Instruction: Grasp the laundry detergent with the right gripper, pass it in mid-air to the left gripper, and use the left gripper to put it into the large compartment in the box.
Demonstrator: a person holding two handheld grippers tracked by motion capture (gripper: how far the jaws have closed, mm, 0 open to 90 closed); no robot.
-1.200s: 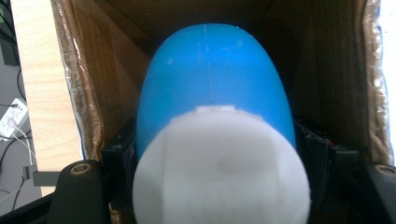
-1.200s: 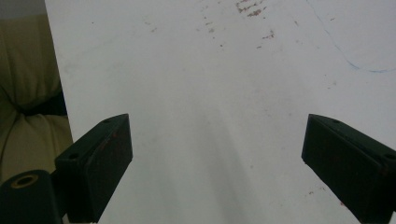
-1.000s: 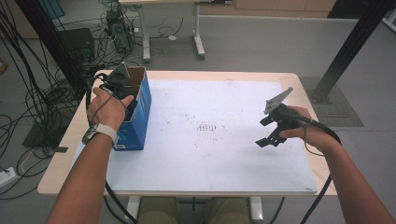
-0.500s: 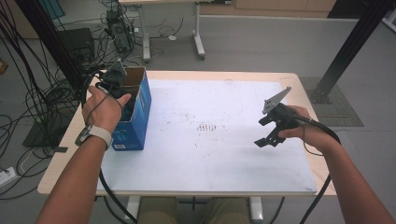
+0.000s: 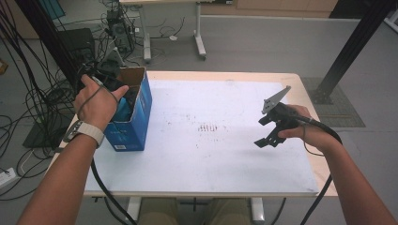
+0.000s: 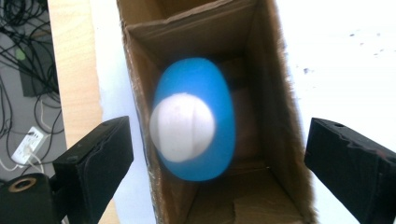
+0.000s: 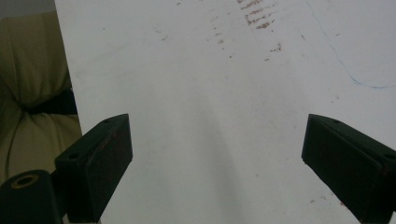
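Right now the left gripper (image 6: 212,154) has its jaws spread wide, having just been opening, and nothing is pressed between them. Between the two black jaws in the left gripper view, a blurred blue and white object (image 6: 194,126) sits in the mouth of the open cardboard box (image 6: 275,93), apart from both jaws; whether it touches the box's bottom I cannot tell. From the high view the left gripper (image 5: 112,82) hangs over the top of the blue box (image 5: 136,117), held in the person's left hand (image 5: 96,101), which wears a pale watch strap at the wrist. That box stands upright near the left edge of the tabletop (image 5: 211,159).

Well apart, on the right side, the right gripper (image 5: 270,133) is held above the white surface, its jaws released and wide with nothing between them. The right gripper view looks down on the bare, lightly smudged tabletop (image 7: 210,116) between its jaws.
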